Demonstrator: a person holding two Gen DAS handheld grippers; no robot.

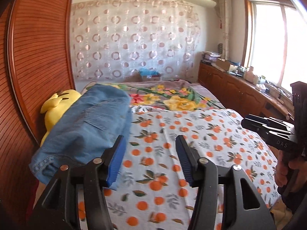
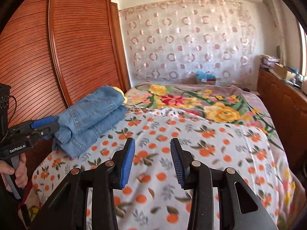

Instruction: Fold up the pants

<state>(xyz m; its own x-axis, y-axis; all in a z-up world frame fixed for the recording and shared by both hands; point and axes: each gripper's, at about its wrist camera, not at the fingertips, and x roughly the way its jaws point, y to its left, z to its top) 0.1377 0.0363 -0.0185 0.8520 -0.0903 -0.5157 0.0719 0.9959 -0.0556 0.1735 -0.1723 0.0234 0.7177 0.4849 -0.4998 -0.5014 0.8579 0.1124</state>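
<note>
The blue denim pants lie folded in a thick stack at the left edge of the bed, partly resting on a yellow plush toy; they also show in the right wrist view. My left gripper is open just right of the stack, with only the bedsheet between its blue pads. From the right wrist view, the left gripper has its tips at the near end of the stack. My right gripper is open over the orange-print sheet with nothing in it. It is well right of the pants and enters the left wrist view from the right.
A yellow plush toy lies behind the pants against the louvred wooden wardrobe. The orange-print sheet covers the near bed, a floral blanket the far part. A low wooden cabinet with clutter runs along the right under the window.
</note>
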